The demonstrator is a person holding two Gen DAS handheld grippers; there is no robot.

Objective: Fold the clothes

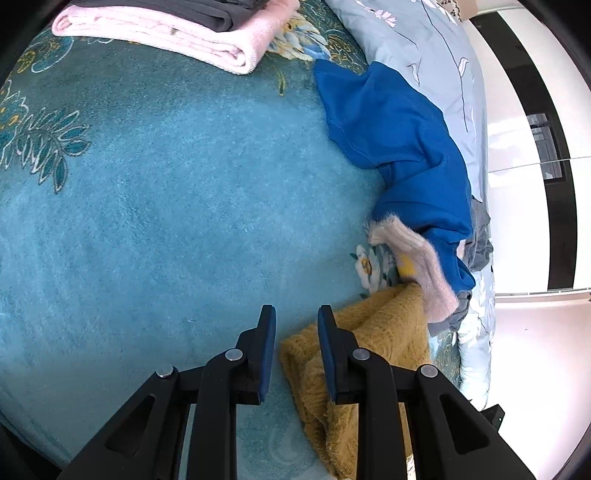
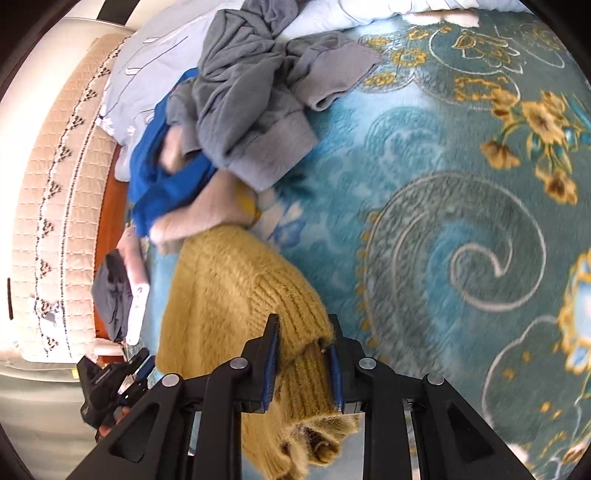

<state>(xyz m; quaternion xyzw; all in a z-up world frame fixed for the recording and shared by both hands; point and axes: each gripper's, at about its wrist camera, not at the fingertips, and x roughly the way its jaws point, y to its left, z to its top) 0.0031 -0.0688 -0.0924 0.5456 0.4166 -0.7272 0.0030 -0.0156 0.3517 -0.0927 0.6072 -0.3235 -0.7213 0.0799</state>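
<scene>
Mustard sweater (image 2: 236, 295) lies crumpled on teal floral blanket (image 1: 155, 206), fuzzy ribbed knit, its cuff end clamped between right tongs (image 2: 303, 363). Left tongs (image 1: 296, 325) apart, hovering low over sweater's near edge, gripping nothing. Wide bare stretch of blanket left of sweater. Beyond sweater: pink fluffy piece (image 1: 417, 258), smooth blue garment (image 1: 399, 140), rumpled grey garment (image 2: 255, 92). Far beyond sweater, folded pink towel (image 1: 184, 33) with dark folded garment on top.
</scene>
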